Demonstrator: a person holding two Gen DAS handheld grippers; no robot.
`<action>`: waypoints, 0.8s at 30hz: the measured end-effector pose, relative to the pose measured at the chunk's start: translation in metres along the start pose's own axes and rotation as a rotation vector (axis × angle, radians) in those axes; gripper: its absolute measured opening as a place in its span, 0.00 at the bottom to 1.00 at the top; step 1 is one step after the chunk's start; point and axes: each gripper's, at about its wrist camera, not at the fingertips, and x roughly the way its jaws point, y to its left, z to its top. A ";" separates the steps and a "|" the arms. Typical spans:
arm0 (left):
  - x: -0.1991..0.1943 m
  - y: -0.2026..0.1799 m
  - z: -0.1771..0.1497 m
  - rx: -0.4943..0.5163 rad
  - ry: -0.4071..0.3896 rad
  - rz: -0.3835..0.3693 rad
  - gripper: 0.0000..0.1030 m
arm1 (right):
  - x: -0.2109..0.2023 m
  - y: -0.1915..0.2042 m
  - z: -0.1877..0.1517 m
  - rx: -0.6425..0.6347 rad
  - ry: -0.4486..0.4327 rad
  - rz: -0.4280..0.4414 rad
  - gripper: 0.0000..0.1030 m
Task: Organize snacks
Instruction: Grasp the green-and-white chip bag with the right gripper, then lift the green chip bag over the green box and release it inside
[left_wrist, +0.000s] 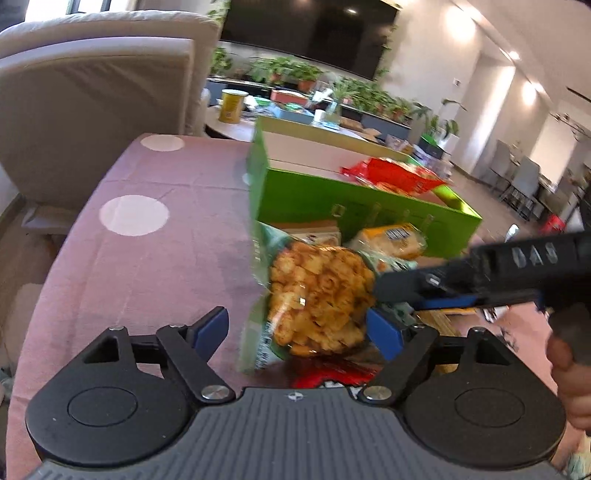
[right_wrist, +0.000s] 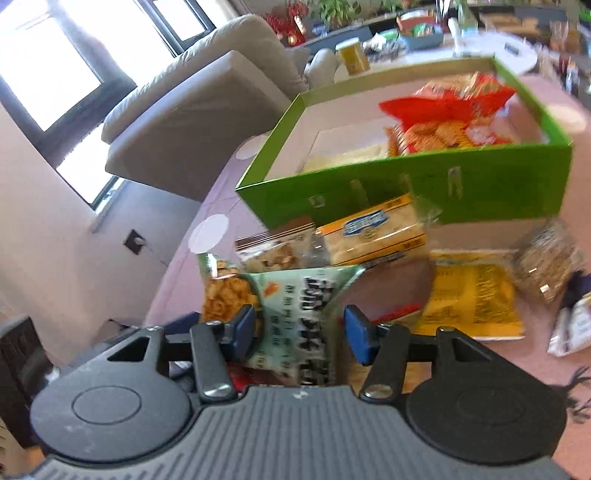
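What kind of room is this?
Probably a living room or lounge: a pale sofa, a big dark screen on the wall, and rows of potted plants beyond the snack table.

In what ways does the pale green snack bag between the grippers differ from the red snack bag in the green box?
The pale green snack bag lies outside the green box, on the pink tablecloth; the red snack bag rests inside that box. The pale green snack bag shows small golden puffs through its window; the red snack bag shows flat square crackers. Both are crinkled plastic packets with a clear window.
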 end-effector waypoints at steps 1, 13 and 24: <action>0.001 -0.002 -0.001 0.011 0.002 -0.006 0.77 | 0.003 0.001 0.001 0.008 0.012 0.012 0.65; -0.011 -0.019 0.006 0.058 -0.052 -0.011 0.68 | -0.005 0.020 -0.003 -0.086 -0.046 -0.026 0.64; -0.024 -0.037 0.024 0.100 -0.125 -0.028 0.69 | -0.031 0.023 0.008 -0.123 -0.149 -0.013 0.64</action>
